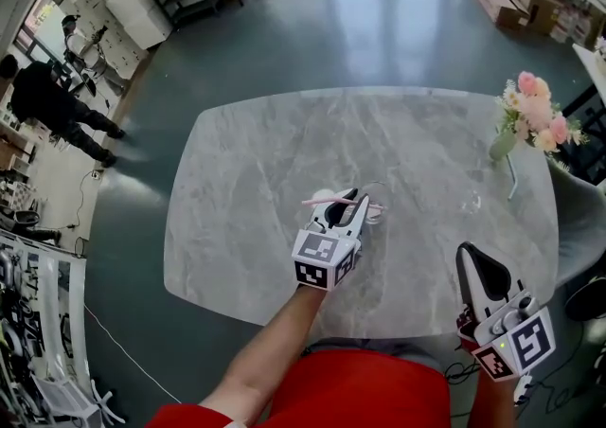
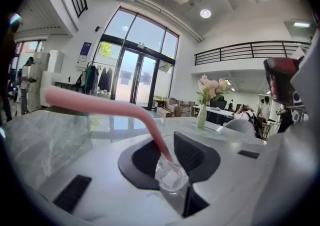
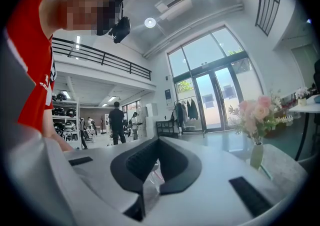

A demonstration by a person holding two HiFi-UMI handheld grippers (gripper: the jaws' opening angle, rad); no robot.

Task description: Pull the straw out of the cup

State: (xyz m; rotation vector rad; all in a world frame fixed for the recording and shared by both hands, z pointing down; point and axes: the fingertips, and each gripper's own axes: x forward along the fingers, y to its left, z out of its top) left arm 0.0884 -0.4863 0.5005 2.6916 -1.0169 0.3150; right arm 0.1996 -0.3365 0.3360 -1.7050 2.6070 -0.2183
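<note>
I'm clamping my left gripper (image 1: 355, 201) on one pink straw (image 2: 95, 104), angling up-left from one clear cup (image 2: 171, 177).

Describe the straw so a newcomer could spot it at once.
Start at the big grey marble table; near its middle stands a small clear cup. The pink straw rises from that cup between the left gripper's jaws, then bends sideways. It is the only long pink tube; the pink flowers stand apart at the table's right edge.
</note>
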